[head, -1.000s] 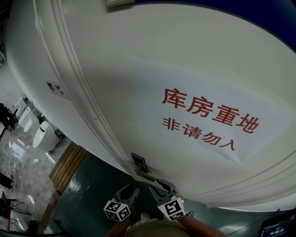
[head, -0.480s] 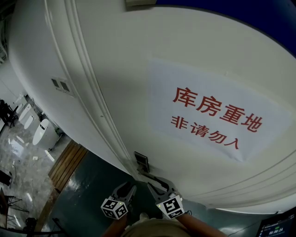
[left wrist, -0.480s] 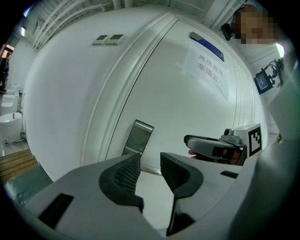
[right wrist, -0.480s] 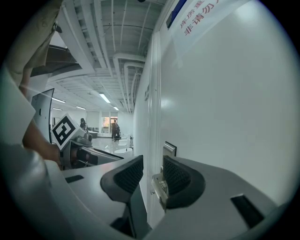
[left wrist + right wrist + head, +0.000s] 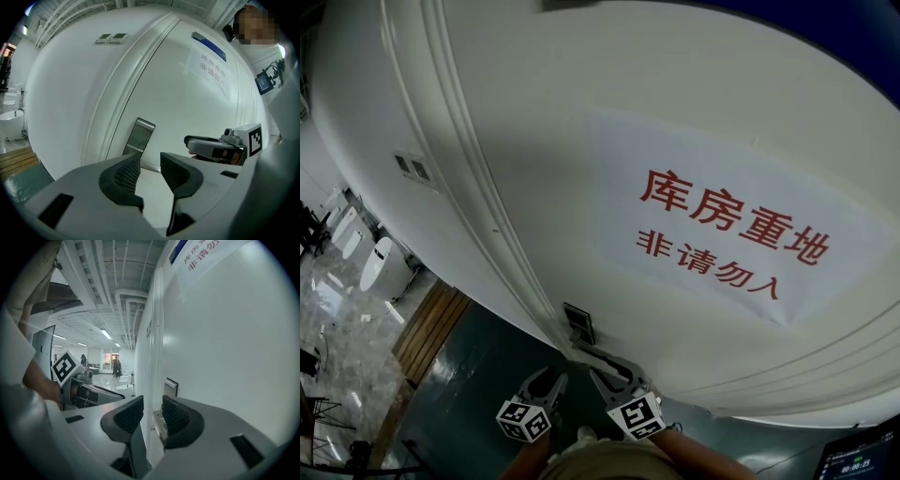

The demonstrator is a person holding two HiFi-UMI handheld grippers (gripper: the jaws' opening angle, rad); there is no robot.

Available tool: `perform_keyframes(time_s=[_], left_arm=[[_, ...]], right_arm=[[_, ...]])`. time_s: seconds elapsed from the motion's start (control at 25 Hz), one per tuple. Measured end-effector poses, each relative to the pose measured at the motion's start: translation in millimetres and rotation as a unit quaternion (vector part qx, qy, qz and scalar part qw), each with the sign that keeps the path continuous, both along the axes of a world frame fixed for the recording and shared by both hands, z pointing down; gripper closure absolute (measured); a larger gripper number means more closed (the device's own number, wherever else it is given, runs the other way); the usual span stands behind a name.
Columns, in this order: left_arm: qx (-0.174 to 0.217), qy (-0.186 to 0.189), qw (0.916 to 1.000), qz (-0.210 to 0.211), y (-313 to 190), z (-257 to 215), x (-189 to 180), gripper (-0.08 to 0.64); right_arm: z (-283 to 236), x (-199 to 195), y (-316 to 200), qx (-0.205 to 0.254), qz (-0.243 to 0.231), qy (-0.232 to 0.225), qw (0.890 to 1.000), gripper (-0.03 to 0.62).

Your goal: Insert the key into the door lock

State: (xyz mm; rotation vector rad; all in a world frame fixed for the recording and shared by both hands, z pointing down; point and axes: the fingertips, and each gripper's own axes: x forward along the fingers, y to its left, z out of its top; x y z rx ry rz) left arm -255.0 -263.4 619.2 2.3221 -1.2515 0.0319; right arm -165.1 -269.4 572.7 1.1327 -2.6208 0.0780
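Note:
A steel lock plate (image 5: 578, 323) with a lever handle (image 5: 602, 357) sits low on the white door (image 5: 534, 141). Just below it in the head view, my left gripper (image 5: 546, 379) and right gripper (image 5: 607, 379) are held side by side. The left gripper (image 5: 150, 164) is open and holds nothing; the lock plate (image 5: 139, 137) stands ahead of it and the right gripper (image 5: 211, 146) is off to its right. My right gripper (image 5: 152, 411) is open beside the door edge, near the lock plate (image 5: 171, 386). A metal latch part (image 5: 158, 425) shows low between its jaws. I see no key.
A paper sign with red characters (image 5: 722, 234) hangs on the door. Wall switches (image 5: 411, 167) are left of the door frame. White toilets (image 5: 380, 267) and a wooden floor strip (image 5: 431, 328) lie at the left. A monitor corner (image 5: 862, 459) shows at bottom right.
Both grippers have shifted slightly left and up in the head view and stay close under the lock. Their jaws look the same.

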Motion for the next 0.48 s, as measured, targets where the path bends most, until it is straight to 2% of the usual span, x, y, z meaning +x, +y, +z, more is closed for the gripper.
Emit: perform_keyframes(time_s=[0.48], left_arm=[[0.004, -0.003, 1.0000, 0.007, -5, -1, 14, 0.414]], right_arm=[[-4, 11, -6, 0.004, 0.002, 0.005, 1.000, 0.471]])
